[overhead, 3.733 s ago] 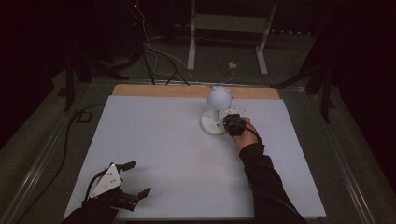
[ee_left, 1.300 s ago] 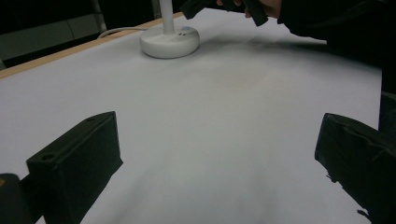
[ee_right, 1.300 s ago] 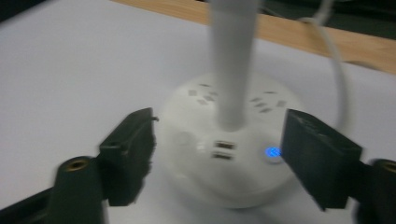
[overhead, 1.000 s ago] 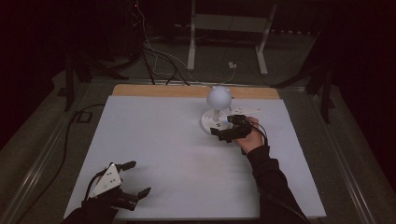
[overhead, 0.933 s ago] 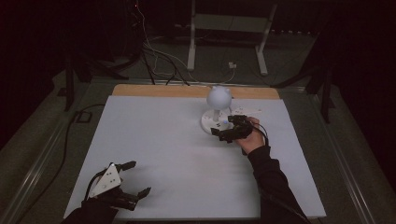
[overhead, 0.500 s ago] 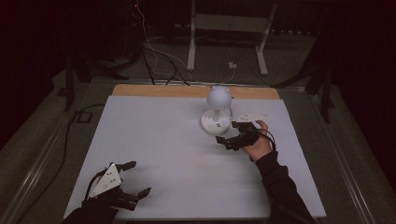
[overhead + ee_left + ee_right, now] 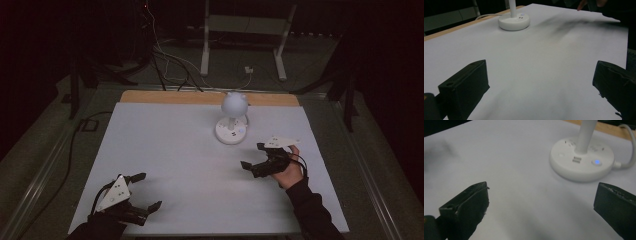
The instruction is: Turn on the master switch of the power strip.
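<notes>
One lamp (image 7: 233, 120), one table (image 7: 175, 165), two tools.

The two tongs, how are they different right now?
The left tongs sit at the near left corner of the white table, far from the lamp; the right tongs are close to its base. The left tongs point rightward, the right tongs leftward. Both are open, black and hold nothing.
</notes>
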